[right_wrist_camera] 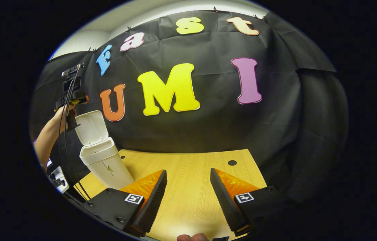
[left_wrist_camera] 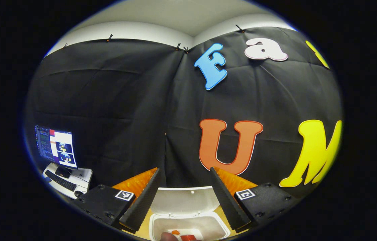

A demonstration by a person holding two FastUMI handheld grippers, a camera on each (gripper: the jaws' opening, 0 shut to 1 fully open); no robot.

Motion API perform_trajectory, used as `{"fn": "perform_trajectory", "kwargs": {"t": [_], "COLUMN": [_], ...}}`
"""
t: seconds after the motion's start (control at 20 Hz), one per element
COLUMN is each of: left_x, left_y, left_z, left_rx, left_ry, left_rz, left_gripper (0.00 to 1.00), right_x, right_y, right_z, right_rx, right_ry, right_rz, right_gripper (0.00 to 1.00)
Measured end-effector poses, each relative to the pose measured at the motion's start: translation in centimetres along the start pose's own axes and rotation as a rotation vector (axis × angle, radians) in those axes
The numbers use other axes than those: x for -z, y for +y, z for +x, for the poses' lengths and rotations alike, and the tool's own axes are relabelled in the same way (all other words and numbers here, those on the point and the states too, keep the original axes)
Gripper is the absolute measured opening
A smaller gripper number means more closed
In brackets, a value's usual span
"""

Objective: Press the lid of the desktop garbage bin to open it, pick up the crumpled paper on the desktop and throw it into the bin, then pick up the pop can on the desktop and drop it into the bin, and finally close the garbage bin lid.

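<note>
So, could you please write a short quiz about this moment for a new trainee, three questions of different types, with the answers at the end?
1. True or false: the lid of the garbage bin is closed.
2. Multiple choice: in the left gripper view, the left gripper is
A) shut on a can
B) open, above the open bin
C) pressing on the lid
3. Short answer: what lies between the fingers of the right gripper in the right gripper view?

Key
1. False; the lid stands up, open.
2. B; something red and orange lies inside the bin, too cropped to name.
3. Nothing; only bare wooden table is there, and the jaws are open.
</note>
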State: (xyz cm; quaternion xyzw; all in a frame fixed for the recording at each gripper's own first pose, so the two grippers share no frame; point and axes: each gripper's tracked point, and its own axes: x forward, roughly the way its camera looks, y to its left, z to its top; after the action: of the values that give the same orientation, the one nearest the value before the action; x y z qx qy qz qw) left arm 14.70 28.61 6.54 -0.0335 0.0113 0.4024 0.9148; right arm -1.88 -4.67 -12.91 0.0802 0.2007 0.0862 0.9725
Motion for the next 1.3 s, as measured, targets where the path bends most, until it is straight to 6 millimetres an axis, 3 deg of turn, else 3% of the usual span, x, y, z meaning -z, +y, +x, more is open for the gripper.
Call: {"fn": "perform_trajectory", "kwargs": {"t": [0.15, 0.4, 0.6, 0.9, 1.3], "left_x": [0.5, 3.2, 4.9, 6.0, 9.5], "left_y": [-0.1, -0.3, -0.1, -0.4, -1.3], "left_z": [1.5, 4.6, 5.4, 3.4, -3.7], "left_rx": [-0.036, -0.048, -0.065, -0.070, -0.027], "left_ry": [0.019, 0.090, 0.135, 0.185, 0.221], "left_rz": [0.037, 0.065, 0.073, 0.099, 0.084], "left_gripper": [0.94, 0.94, 0.94, 0.95, 0.97], "right_x": [-0.6, -0.9, -1.0, -0.3, 1.2], "right_y": [-0.6, -0.8, -0.8, -2.0, -2.5], "right_z": [0.2, 0.9, 1.3, 1.1, -1.0], "right_rx": [0.018, 0.037, 0.040, 0.048, -0.004], "right_ry": [0.003, 0.016, 0.022, 0.033, 0.050], "right_rz": [0.009, 0.006, 0.012, 0.054, 0.037], "right_gripper": [0.83, 0.83, 0.84, 0.84, 0.84]}}
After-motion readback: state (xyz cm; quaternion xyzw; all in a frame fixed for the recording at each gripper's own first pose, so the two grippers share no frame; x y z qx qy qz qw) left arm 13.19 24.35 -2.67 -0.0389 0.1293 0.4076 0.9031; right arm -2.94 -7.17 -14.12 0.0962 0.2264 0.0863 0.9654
